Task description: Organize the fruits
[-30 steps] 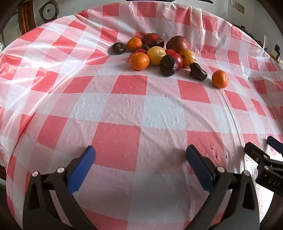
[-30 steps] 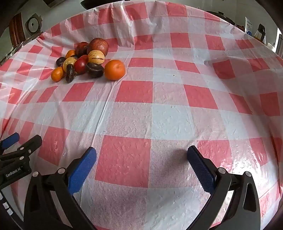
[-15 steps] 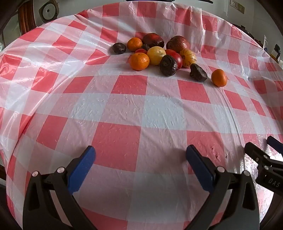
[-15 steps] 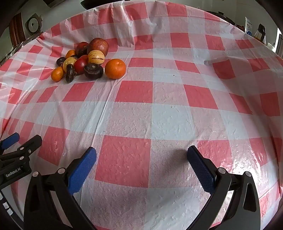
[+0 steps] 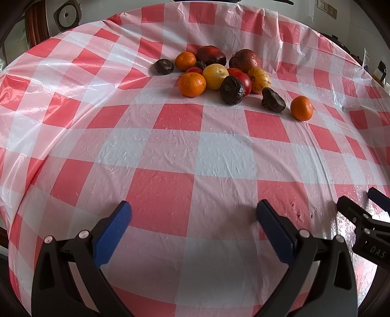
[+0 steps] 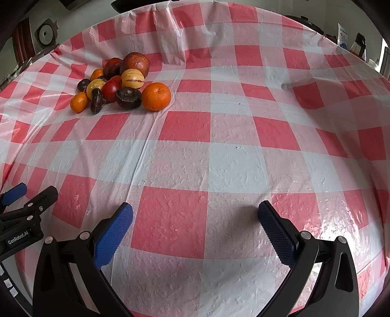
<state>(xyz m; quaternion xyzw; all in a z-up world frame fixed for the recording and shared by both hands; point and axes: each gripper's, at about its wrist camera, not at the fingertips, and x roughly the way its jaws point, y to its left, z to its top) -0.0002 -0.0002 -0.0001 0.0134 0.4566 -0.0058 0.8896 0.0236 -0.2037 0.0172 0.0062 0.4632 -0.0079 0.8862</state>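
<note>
A pile of fruit lies on the far part of the red-and-white checked tablecloth (image 5: pixel 219 156): oranges (image 5: pixel 191 84), a yellow fruit (image 5: pixel 215 76), a red tomato (image 5: pixel 245 81), dark purple fruits (image 5: pixel 232 90), a striped yellow melon (image 5: pixel 258 77) and a pomegranate (image 5: pixel 245 61). One orange (image 5: pixel 301 108) lies apart at the right. The same pile shows in the right wrist view, with a large orange (image 6: pixel 156 96) nearest. My left gripper (image 5: pixel 193 217) is open and empty, far short of the fruit. My right gripper (image 6: pixel 195 217) is open and empty too.
The right gripper shows at the right edge of the left wrist view (image 5: pixel 365 219); the left gripper shows at the left edge of the right wrist view (image 6: pixel 22 212). A round appliance (image 5: pixel 66 15) stands beyond the table. The cloth drops off at the table's left edge.
The fruit pile sits slightly higher and closer in both views; both grippers have crept a little toward it. Both stay open.
</note>
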